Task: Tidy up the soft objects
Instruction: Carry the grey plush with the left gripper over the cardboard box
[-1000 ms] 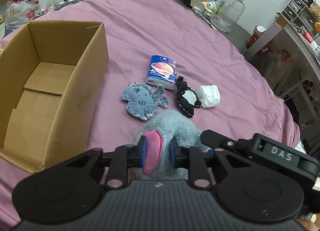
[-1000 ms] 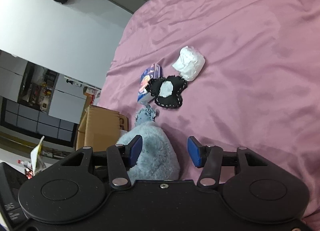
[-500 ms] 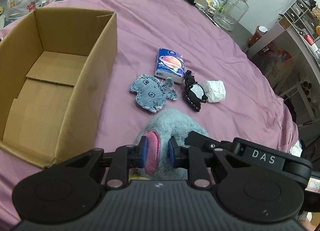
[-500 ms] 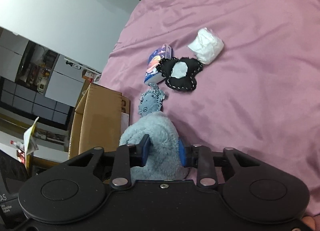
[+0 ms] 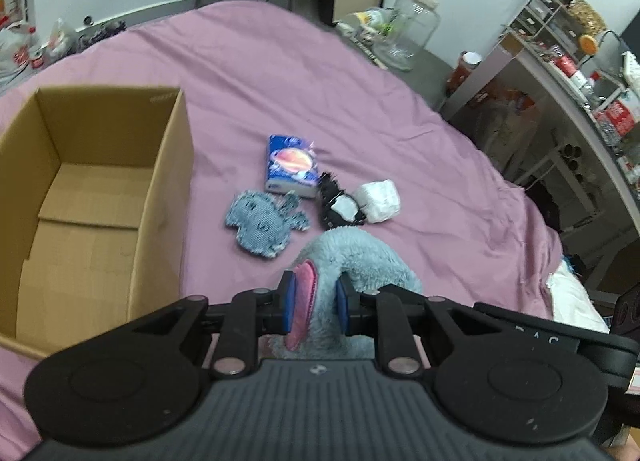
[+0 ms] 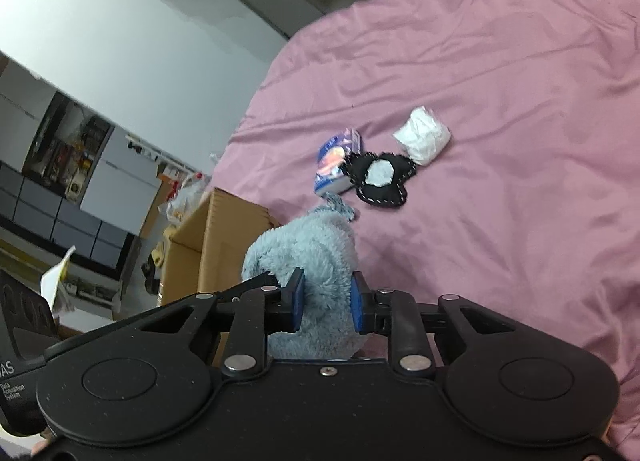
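Both grippers are clamped on the fluffy blue plush toy [image 5: 356,257]: the left gripper [image 5: 316,303] pinches its pink part, the right gripper [image 6: 326,301] squeezes the fur. It sits near, over the pink bedsheet [image 5: 420,165], right of the open cardboard box [image 5: 168,197]. Farther off lie a denim toy [image 5: 262,223], tissue pack [image 5: 291,165], black felt toy [image 6: 382,179] and white bundle [image 5: 378,201].

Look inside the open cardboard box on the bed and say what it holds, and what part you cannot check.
The cardboard box shows only its bare floor flaps; no soft object lies in the visible part. The nearest inside corner is hidden behind the left tool.
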A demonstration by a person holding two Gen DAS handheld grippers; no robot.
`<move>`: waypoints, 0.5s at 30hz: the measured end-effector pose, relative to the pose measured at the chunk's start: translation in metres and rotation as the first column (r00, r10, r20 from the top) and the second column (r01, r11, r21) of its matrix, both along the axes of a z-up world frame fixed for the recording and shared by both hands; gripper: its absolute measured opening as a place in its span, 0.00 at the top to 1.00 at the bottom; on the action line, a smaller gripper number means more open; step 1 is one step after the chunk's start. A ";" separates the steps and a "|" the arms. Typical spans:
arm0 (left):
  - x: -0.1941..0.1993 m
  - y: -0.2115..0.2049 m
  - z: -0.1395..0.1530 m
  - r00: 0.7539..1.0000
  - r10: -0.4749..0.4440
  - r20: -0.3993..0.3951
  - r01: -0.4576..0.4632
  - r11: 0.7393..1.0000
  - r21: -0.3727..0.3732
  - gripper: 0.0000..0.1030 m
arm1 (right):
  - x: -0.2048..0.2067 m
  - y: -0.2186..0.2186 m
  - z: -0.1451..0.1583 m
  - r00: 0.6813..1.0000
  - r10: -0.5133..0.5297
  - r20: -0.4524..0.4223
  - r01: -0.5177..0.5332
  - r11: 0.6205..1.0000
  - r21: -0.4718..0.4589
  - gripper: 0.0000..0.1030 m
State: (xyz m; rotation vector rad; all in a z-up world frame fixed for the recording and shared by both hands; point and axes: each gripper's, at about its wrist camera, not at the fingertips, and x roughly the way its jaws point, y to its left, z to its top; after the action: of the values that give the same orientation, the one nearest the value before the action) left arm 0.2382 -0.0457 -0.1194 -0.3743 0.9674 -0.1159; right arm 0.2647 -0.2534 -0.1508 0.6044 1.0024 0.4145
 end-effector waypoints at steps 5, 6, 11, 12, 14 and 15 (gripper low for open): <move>0.000 0.011 0.013 1.000 -0.021 0.023 0.021 0.999 -0.028 0.81 | -0.003 0.010 0.015 0.999 -0.026 0.029 0.026 1.000 -0.005 0.78; 0.001 0.013 0.015 0.999 -0.023 0.028 0.024 0.999 -0.030 0.81 | -0.004 0.013 0.018 0.999 -0.028 0.037 0.028 1.000 -0.011 0.78; 0.002 0.025 0.027 0.998 -0.035 0.058 0.037 0.999 -0.033 0.81 | -0.005 0.029 0.032 0.997 -0.040 0.068 0.042 0.999 -0.030 0.78; 0.002 0.028 0.029 0.997 -0.038 0.066 0.040 0.999 -0.035 0.81 | -0.004 0.032 0.035 0.996 -0.042 0.077 0.044 0.998 -0.034 0.78; 0.002 0.033 0.033 0.996 -0.039 0.084 0.043 0.998 -0.043 0.81 | -0.004 0.037 0.040 0.995 -0.046 0.092 0.050 0.998 -0.041 0.78; 0.001 0.036 0.036 0.995 -0.038 0.093 0.043 0.998 -0.050 0.81 | -0.004 0.041 0.042 0.994 -0.047 0.097 0.052 0.998 -0.044 0.78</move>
State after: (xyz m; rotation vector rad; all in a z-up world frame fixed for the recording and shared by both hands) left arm 0.2396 -0.0094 -0.0837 -0.3940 0.8828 -0.1937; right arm 0.2611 -0.2128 -0.1084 0.5617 0.9013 0.3723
